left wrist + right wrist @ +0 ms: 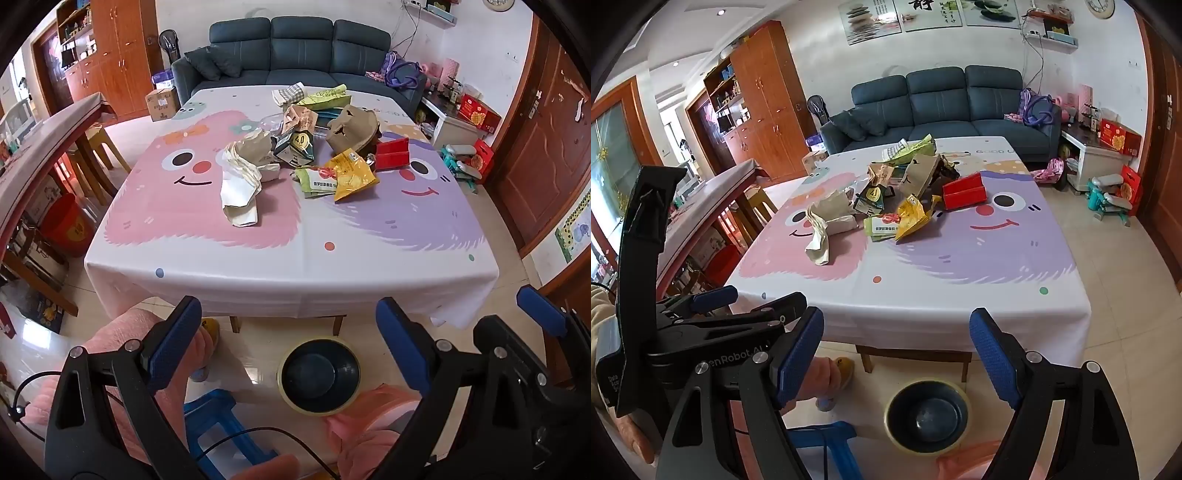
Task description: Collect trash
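Note:
A pile of trash lies on the cartoon-print tablecloth [258, 258]: crumpled white paper bag [240, 184], yellow snack packet [352, 175], green packet [316, 182], red box [393, 153], brown cardboard piece [352, 129], dark carton marked 4.0 [297, 146]. The same pile shows in the right wrist view: white bag [822, 232], yellow packet [912, 218], red box [964, 192]. A dark bin with a yellow rim [319, 374] stands on the floor in front of the table, also in the right wrist view [927, 413]. My left gripper [288, 350] and right gripper [897, 362] are open and empty, held short of the table's near edge.
A blue plastic stool [218, 432] stands by the bin. The person's pink-clad legs [122, 332] are below the grippers. A wooden side table [44, 147] is to the left, a blue sofa [299, 55] behind the table, boxes and toys [465, 162] on the right.

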